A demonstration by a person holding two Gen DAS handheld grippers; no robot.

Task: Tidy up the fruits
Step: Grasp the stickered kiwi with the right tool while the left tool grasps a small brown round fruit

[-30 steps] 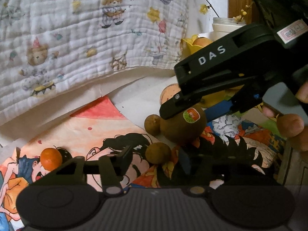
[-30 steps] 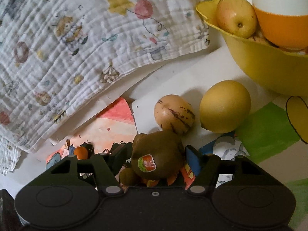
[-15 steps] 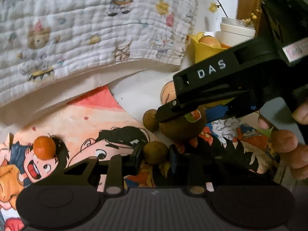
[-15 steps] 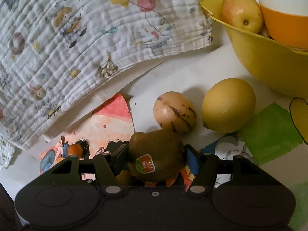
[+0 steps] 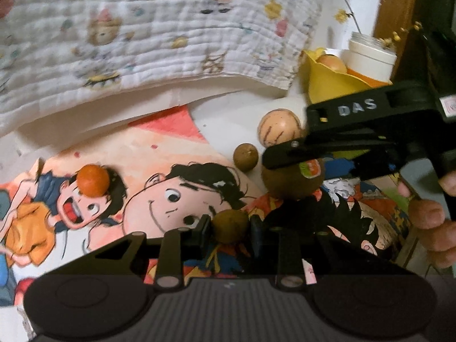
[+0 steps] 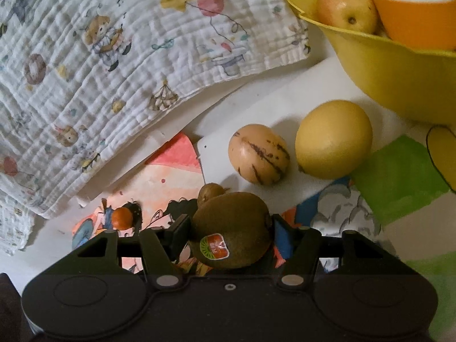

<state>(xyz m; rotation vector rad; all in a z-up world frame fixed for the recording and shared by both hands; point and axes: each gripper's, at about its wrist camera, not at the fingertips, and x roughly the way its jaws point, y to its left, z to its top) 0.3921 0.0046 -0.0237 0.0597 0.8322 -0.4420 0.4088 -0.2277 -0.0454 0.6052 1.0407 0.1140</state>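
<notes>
A kiwi (image 6: pixel 232 229) is grasped by the right claw (image 6: pixel 230 235) and a small brown fruit (image 5: pixel 230 226) by the left claw (image 5: pixel 230 228); only an apple (image 6: pixel 346 5) is seen in the yellow bowl (image 6: pixel 399 79) at two o'clock, while four fruits are left on the tabletop (image 6: pixel 256 102).

Fuzzy matt kiwi (image 6: pixel 232 228), quilted cloth (image 6: pixel 114 71)

A white surface (image 6: pixel 250 105) carries a printed quilt (image 6: pixel 114 57), cartoon drawings (image 5: pixel 159 176) and a yellow bowl (image 6: pixel 399 79)
</notes>
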